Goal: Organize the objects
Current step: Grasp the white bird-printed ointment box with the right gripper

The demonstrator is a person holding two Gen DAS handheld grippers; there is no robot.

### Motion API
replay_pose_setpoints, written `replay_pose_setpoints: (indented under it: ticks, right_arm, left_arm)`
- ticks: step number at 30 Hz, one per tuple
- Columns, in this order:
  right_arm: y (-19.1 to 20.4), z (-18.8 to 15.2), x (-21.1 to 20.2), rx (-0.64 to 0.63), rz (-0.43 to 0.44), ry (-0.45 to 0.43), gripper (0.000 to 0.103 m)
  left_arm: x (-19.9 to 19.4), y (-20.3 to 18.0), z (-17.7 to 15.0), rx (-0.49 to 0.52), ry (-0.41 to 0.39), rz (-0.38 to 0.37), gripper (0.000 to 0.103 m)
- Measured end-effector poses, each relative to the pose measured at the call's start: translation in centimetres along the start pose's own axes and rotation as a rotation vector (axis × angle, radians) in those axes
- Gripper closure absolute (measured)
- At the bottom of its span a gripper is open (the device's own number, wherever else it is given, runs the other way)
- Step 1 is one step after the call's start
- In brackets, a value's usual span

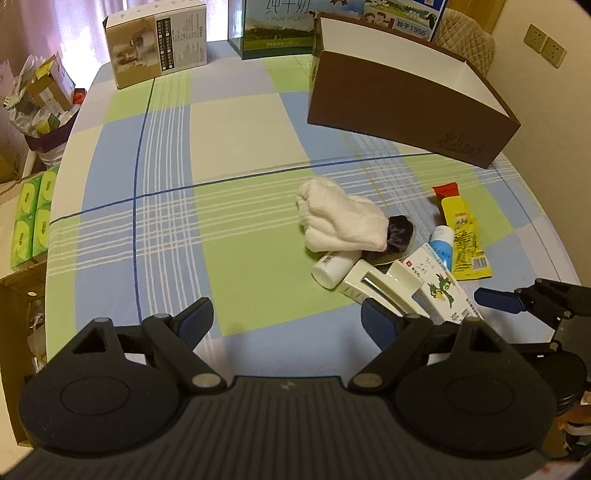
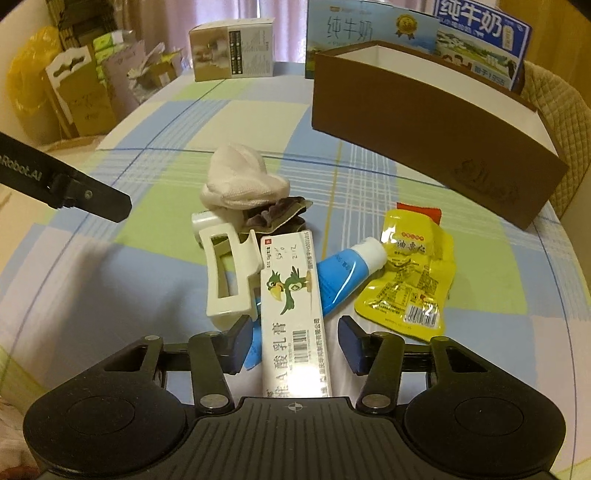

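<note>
Right gripper (image 2: pixel 291 341), jaws released, is straddling the ointment box (image 2: pixel 291 295) at lower centre; clench squarely, sparing the clip (image 2: pixel 227 273). Left gripper (image 1: pixel 286 323) is idling, jaws released.

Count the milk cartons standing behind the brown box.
2. One milk carton, pale blue and green, stands behind the brown box at its left end; another, darker blue, stands behind its right part. The box may hide more.

The left gripper (image 1: pixel 286 319) hangs over the plaid tablecloth (image 1: pixel 236 125), jaws spread wide with nothing between them. Ahead to its right lies a cluster: white cloth (image 1: pixel 340 218), white bottle (image 1: pixel 332 267), ointment box (image 1: pixel 437 286), yellow packet (image 1: pixel 467 240). A brown box (image 1: pixel 402 114) stands beyond.
</note>
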State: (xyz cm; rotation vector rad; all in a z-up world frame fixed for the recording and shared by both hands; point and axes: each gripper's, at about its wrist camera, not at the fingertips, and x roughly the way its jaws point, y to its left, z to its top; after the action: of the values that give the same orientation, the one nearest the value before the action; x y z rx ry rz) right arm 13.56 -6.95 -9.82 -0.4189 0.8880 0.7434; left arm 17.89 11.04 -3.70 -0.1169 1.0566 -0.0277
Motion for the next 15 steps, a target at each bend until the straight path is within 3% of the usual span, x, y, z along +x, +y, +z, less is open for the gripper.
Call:
replay_pose_setpoints:
  ticks: [11, 15]
  right_arm:
    - [0.1, 0.3, 1.6, -0.056, -0.008, 0.005, 0.061]
    - [0.0, 0.2, 1.5, -0.067, 0.005, 0.000, 0.068]
  left_arm:
    - [0.5, 0.2, 0.2, -0.016, 0.002, 0.007, 0.018]
    - [0.8, 0.0, 0.3, -0.022, 0.002, -0.001, 0.018]
